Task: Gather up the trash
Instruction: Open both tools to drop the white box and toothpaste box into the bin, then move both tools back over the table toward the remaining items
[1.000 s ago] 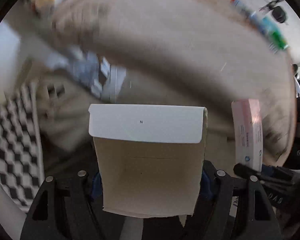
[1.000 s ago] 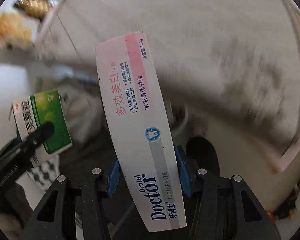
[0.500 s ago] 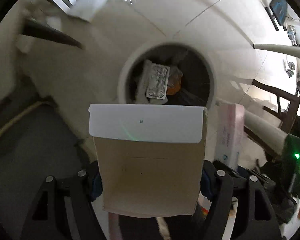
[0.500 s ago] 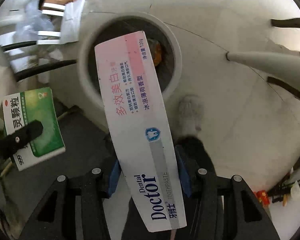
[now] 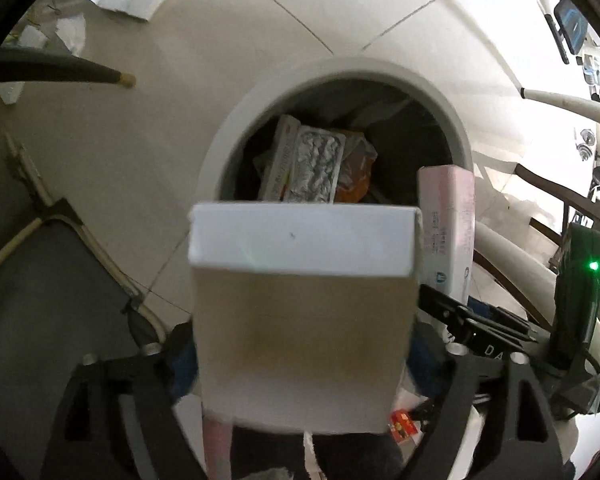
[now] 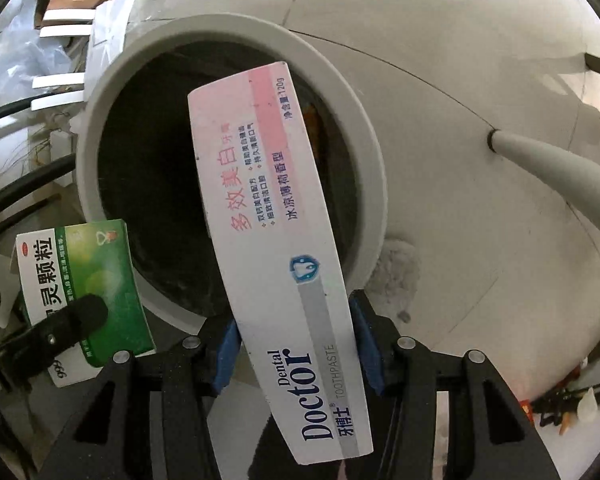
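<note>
Both tongs carry trash above the round waste bin [image 6: 374,184], which stands on the pale floor [image 6: 440,92], and the drop turns on whether each carton hangs inside the rim. The right tongs [image 6: 296,354] pinch the toothpaste box [image 6: 274,216] low on its length, blue pads pressed to its two long edges; its long axis runs forward and slightly leftward from the tongs, so the far end reaches out over the dark mouth while the gripped end lies at or just past the near rim. The left tongs [image 5: 300,354] are clamped on the green medicine box [image 5: 302,308], whose pale underside and white end flap fill the left wrist view; the bin mouth [image 5: 400,136] lies straight ahead beyond that flap. By my reading the right hand is the nearer to release, since much of its carton is over the opening; the medicine box looks to sit over the near wall and may want a little more reach forward. The right wrist view alone shows that carton's green printed face [image 6: 96,280] at the bin's outer left side. The left wrist view alone shows the contents: a foil blister pack [image 5: 318,164], another carton and an orange wrapper [image 5: 358,172], and the toothpaste box's narrow side [image 5: 446,232] to the right
</note>
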`<action>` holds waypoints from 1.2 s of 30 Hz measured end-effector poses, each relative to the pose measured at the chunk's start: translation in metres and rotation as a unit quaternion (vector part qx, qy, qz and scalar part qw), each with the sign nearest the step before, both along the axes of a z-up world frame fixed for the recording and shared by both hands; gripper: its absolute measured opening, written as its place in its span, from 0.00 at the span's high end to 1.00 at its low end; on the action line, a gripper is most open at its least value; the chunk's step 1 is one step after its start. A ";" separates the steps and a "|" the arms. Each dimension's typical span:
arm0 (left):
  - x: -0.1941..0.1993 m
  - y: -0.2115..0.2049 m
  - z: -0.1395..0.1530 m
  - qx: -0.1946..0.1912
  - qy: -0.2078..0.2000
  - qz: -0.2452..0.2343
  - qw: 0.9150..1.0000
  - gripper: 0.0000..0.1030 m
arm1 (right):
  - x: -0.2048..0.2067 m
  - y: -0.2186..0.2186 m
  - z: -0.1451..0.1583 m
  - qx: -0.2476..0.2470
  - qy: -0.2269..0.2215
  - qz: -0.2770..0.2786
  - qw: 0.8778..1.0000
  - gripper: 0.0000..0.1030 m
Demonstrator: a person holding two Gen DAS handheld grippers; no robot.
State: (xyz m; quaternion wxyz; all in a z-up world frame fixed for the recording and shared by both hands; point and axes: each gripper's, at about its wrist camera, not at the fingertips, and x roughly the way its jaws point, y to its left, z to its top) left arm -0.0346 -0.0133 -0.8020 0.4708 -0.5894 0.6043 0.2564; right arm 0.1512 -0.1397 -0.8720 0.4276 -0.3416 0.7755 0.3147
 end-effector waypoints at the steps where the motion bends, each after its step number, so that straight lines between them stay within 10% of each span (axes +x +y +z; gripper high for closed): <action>1: -0.004 0.003 0.004 0.006 0.002 0.002 1.000 0.00 | -0.001 0.003 0.003 0.005 -0.004 0.004 1.000 0.20; 3: -0.014 0.004 0.021 0.026 0.016 0.006 1.000 0.00 | -0.002 0.005 0.013 0.017 -0.008 0.006 1.000 0.00; 17: -0.042 -0.036 0.119 0.142 0.118 -0.032 0.982 0.00 | -0.028 -0.021 0.111 0.045 -0.097 0.035 0.994 0.00; 36: -0.057 -0.083 0.320 0.197 0.106 -0.050 0.973 0.00 | -0.049 -0.077 0.347 0.091 -0.126 0.011 0.988 0.01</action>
